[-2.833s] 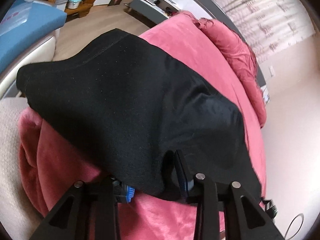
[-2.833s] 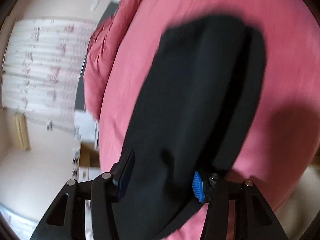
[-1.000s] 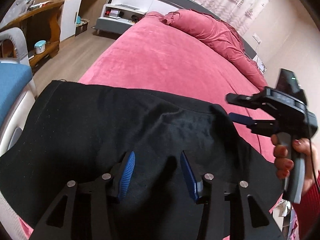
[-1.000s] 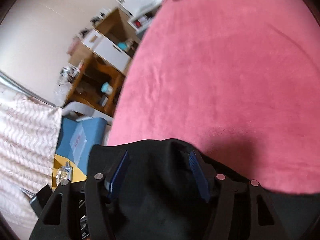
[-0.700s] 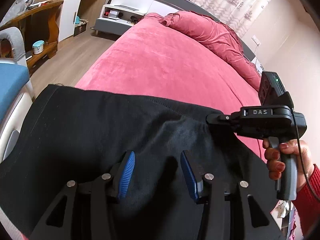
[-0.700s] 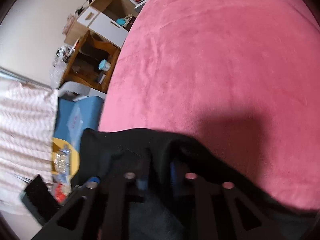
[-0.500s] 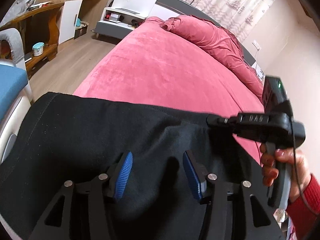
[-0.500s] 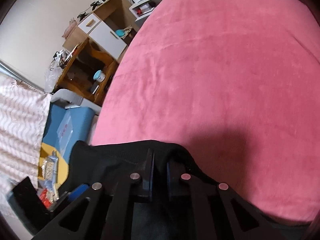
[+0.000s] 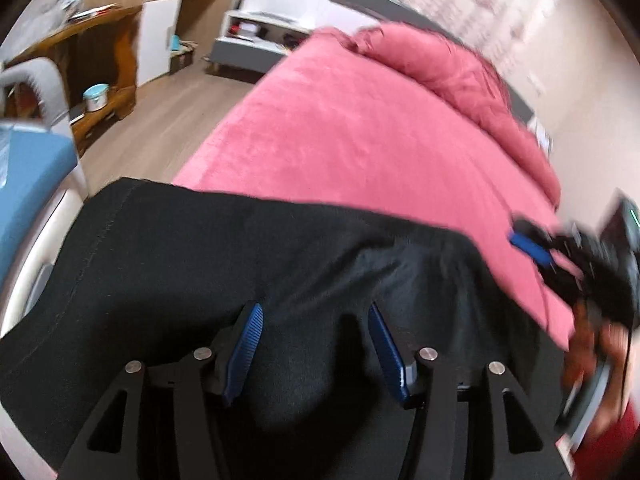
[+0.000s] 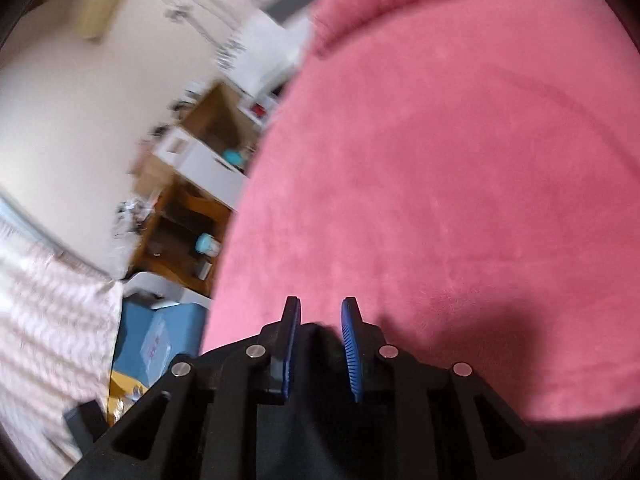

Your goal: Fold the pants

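Black pants (image 9: 200, 260) lie spread across the near end of a pink bed (image 9: 360, 140). My left gripper (image 9: 315, 314) hangs open just over the cloth, its blue pads wide apart and pressing on nothing. At the right of the left wrist view, a hand (image 9: 600, 352) holds my right gripper (image 9: 520, 236), blurred, over bare bed beyond the pants' right edge. In the right wrist view the right gripper (image 10: 320, 314) has a narrow gap and its jaws are opening. Nothing sits between its pads, and the pants (image 10: 580, 448) show dark below it.
A rumpled pink duvet (image 9: 440, 68) lies at the head of the bed. Left of the bed are wood floor (image 9: 168, 120), a wooden desk (image 9: 100, 52), a white cabinet (image 9: 164, 20) and a blue cushion (image 9: 28, 176).
The right gripper, which was shut on the pants' far edge, has let go and pulled back to the right over the bed, jaws slightly parted. The left gripper stays open over the cloth.
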`<state>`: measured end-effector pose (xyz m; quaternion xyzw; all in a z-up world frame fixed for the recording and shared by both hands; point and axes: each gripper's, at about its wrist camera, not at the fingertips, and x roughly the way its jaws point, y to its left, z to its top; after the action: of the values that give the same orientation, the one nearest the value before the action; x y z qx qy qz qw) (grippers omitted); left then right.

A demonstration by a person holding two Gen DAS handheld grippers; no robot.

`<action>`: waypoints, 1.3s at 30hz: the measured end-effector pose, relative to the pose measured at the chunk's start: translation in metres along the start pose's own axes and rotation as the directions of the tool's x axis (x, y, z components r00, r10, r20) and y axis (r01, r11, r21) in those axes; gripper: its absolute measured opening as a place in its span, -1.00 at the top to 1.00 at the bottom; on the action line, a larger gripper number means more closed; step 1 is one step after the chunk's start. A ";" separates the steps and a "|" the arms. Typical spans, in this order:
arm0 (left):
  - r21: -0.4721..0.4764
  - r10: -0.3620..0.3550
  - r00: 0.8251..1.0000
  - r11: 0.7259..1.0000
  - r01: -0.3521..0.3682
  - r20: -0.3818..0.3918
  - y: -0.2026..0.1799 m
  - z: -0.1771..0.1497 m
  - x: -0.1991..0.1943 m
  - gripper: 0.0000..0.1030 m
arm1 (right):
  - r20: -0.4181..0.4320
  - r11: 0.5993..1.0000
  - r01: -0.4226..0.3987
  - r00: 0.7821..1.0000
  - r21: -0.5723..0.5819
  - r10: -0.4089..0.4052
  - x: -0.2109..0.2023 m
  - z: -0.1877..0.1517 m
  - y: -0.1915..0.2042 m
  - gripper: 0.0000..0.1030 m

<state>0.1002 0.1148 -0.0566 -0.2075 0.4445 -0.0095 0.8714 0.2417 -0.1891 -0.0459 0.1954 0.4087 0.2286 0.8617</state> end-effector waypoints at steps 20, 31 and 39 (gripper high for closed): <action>0.036 0.161 0.987 0.986 -0.162 0.031 0.004 -0.005 0.007 -0.09 | 0.002 0.966 0.223 0.974 -0.134 -0.225 0.011 -0.063 -0.010 1.00; 0.150 0.010 0.999 0.989 -0.005 -0.036 -0.069 -0.005 0.030 -0.11 | 0.010 0.970 0.240 0.971 0.021 -0.241 -0.048 -0.095 -0.044 0.90; 0.314 0.162 0.987 0.936 -0.161 0.021 -0.087 -0.030 0.040 -0.15 | 0.108 0.964 0.249 0.960 0.089 -0.258 -0.123 -0.099 -0.072 0.13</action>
<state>0.1161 0.0164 -0.0709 -0.0287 0.4550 -0.0092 0.8900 0.1104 -0.3014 -0.0665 0.1865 0.3868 0.0889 0.8987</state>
